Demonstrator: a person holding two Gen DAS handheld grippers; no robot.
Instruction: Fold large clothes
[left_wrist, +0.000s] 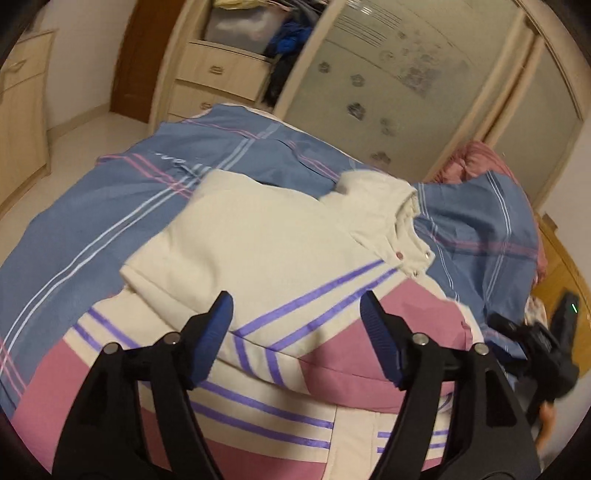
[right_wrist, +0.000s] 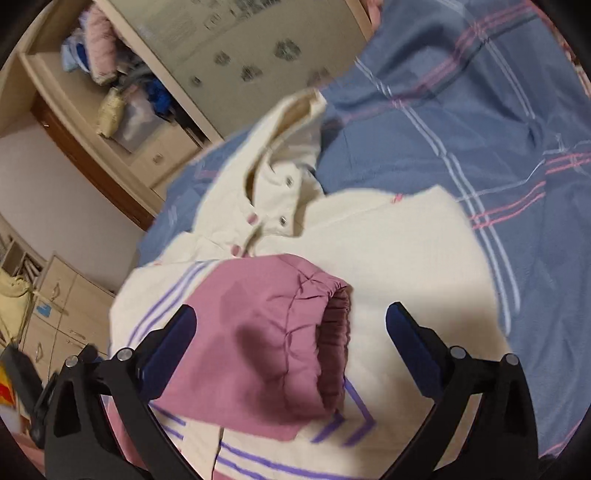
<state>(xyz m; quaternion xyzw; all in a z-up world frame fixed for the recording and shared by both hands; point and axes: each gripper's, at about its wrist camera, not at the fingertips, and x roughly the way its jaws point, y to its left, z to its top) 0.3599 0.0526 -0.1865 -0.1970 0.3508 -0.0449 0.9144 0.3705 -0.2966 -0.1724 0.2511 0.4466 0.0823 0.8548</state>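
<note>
While both views show the jacket (left_wrist: 258, 240), only right shows its cuff (right_wrist: 332, 332).

Left tongs (left_wrist: 297, 319): two matte black plastic arms, each hinged with a pair of round silver rivets and tipped by a dark blue pad (left_wrist: 218, 332) with fine ribbing on its inner face. Right tongs (right_wrist: 291, 332): the same build, black angular arms with triangular cut-outs, silver pivot pins and smooth navy pads (right_wrist: 410, 343). The right unit's black body carries a small green light when seen from the left camera.
</note>
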